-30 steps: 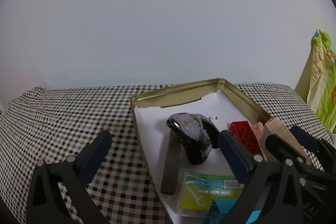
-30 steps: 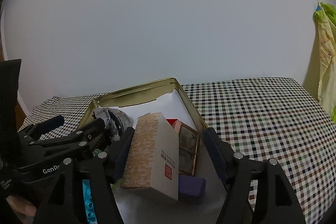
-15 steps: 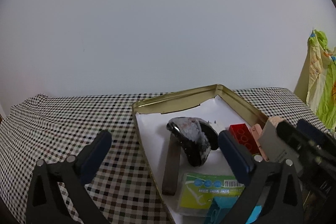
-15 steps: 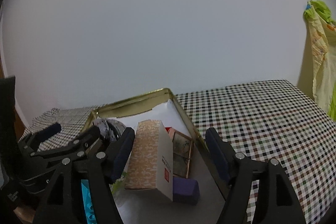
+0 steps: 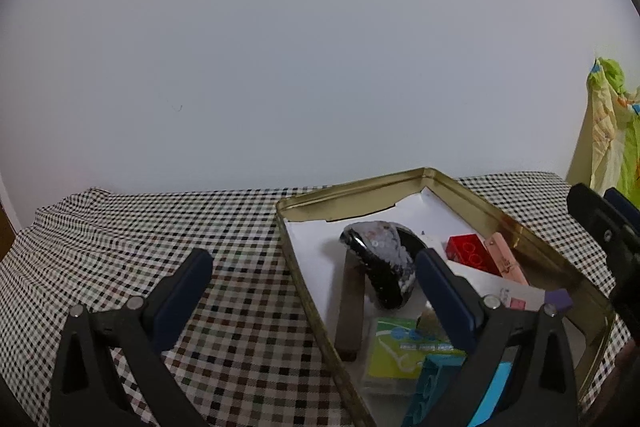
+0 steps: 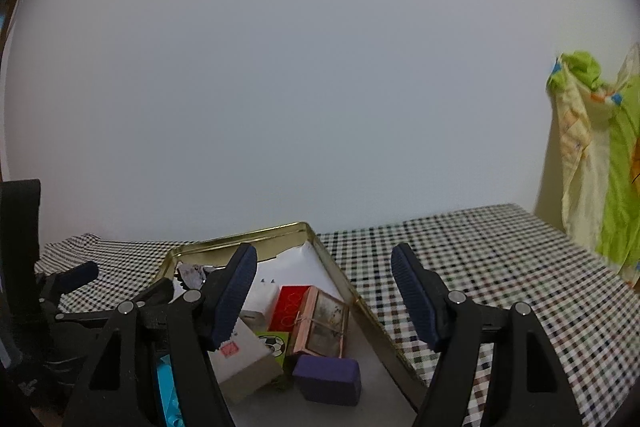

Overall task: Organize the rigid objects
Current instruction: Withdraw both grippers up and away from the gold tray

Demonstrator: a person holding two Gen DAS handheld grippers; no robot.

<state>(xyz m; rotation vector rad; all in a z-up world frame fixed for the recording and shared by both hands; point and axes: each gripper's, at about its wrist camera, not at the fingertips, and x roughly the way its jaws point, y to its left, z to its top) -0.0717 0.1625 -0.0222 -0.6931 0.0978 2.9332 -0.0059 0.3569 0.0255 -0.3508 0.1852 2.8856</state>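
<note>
Surface: checked tablecloth [image 6: 500, 267], pale wall behind.
Gold tin [image 5: 496, 215]: holds red brick [image 6: 290, 309], purple block [image 6: 326, 379], perhaps a stone [image 5: 380, 259].
Left gripper [image 5: 312, 283]: jaws apart, empty.
Right gripper [image 6: 324, 291]: jaws apart, empty.

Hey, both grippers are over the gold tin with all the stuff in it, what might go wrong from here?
1. The white box lies tilted on other items in the gold tin, so it may slide or tip.
2. The right gripper is open with one finger over the tin; pulling away carelessly could catch the rim.
3. The left gripper, also open, straddles the tin's wall and could nudge the tin across the checked cloth.
</note>
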